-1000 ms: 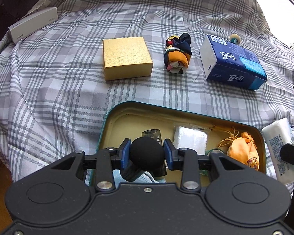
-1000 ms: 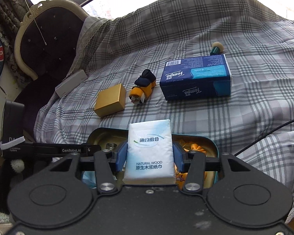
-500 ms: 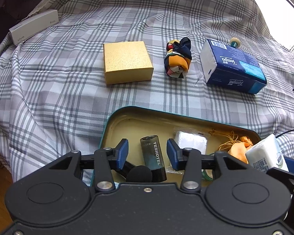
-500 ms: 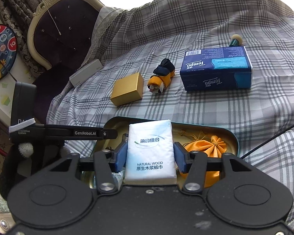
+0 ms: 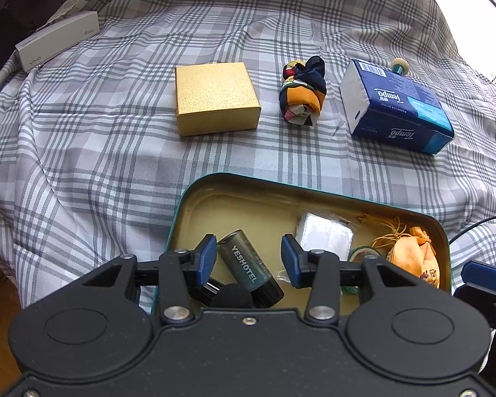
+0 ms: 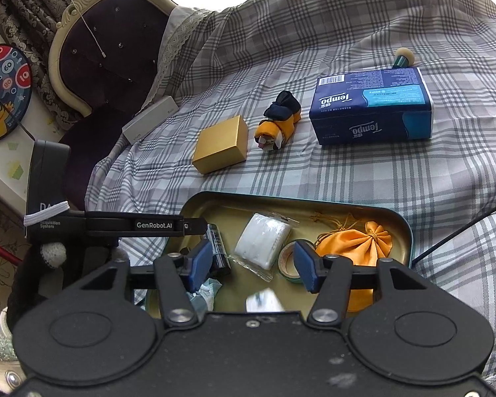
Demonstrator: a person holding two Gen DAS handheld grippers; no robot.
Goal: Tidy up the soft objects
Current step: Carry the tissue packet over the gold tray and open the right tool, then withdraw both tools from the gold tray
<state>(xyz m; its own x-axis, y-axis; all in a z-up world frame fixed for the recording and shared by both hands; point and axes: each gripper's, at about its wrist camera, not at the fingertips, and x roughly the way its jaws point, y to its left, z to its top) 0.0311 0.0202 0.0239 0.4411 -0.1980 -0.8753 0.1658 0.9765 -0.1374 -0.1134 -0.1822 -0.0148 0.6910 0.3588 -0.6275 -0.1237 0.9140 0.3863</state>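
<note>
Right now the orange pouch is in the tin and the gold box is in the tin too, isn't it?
Not quite. The orange pouch does lie in the tin, but the gold box is not in it. It sits outside on the checked cloth, beyond the tin and beside the rolled scarf. The right wrist view shows this clearly.

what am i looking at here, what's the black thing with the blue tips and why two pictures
Each picture comes from a camera mounted on a hand-held gripper, looking along its two blue-padded fingers. A person holds one in each hand; no robot arm.

The left gripper and right gripper are both open, holding nothing; the right one's jaws have just been opening.

Below them a teal tin holds a dark tube, a white wrapped pack and an orange pouch. On the plaid cloth lie a gold box, a rolled scarf and a Tempo tissue pack.
</note>
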